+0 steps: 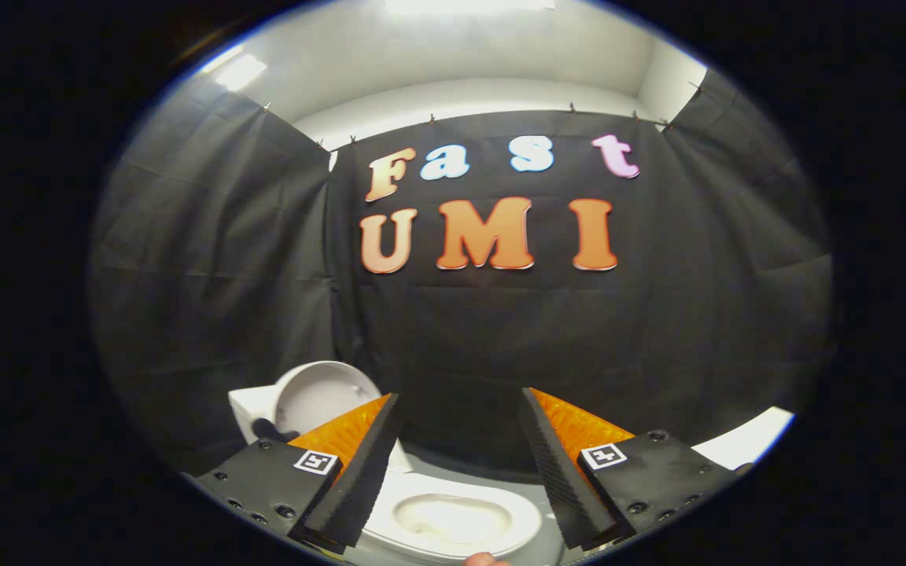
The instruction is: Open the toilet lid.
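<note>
A white toilet sits low ahead of me, its bowl and seat (453, 519) showing between my two fingers. Its round lid (319, 397) stands raised and upright behind the left finger, leaning back against the white tank (252, 409). My gripper (461, 464) hovers above the bowl with its fingers wide apart and nothing between them. The left finger (359, 472) covers the lid's lower right part. A dark small object (272, 430) shows at the lid's lower left edge; I cannot tell what it is.
Black cloth walls close the booth behind and to both sides of the toilet. A white surface (744, 444) shows low beyond the right finger. A fingertip of a person (484, 559) peeks in just below the bowl's near rim.
</note>
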Available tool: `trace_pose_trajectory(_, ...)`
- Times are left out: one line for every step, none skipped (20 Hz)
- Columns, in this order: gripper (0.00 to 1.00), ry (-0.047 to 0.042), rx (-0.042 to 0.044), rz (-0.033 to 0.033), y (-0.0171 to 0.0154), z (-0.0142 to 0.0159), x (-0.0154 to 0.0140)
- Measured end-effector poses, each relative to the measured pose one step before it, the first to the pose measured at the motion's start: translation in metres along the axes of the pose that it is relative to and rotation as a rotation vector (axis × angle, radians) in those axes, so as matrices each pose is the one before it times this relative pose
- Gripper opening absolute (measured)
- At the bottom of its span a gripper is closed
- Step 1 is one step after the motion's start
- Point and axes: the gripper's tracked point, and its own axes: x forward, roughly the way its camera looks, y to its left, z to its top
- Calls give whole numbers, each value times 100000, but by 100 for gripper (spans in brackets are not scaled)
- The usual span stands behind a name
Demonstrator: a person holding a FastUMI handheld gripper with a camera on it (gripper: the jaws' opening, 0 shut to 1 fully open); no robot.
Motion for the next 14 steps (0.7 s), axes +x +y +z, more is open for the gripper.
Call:
trace_pose_trajectory(97, -598, 230, -3116, -2462, -784, -1513)
trace_pose_trajectory(97, -1626, 1068, -1875, -1714, -736, -1462)
trace_pose_trajectory(97, -1937, 1488, -2986, -1745, -846, -1158)
trace_pose_trajectory(97, -1383, 1100, -3583, -1756, -1060, -825)
trace_pose_trajectory(96, -748, -170, -3546, -1649, -1392, -907)
trace_pose_trajectory(96, -875, -954, -3020, -1345, -1394, -843)
trace_pose_trajectory(96, -384, -985, -2861, -824, -1511, -800)
trace_pose_trajectory(96, 728, -671, -1878, -667, -929, -339)
trace_pose_trajectory(97, 1884, -1220, -155, -22, -1209, -246)
trace_pose_trajectory(97, 1543, -745, -1045, 11, -922, 31)
trace_pose_trajectory(97, -608, 268, -1268, -165, -380, -158)
trace_pose_trajectory(97, -112, 285, -822, -124, -182, 13)
trace_pose_trajectory(97, 1320, 95, 428, 347, -655, -5)
trace_pose_trajectory(97, 1948, 319, 698, 491, -676, 262)
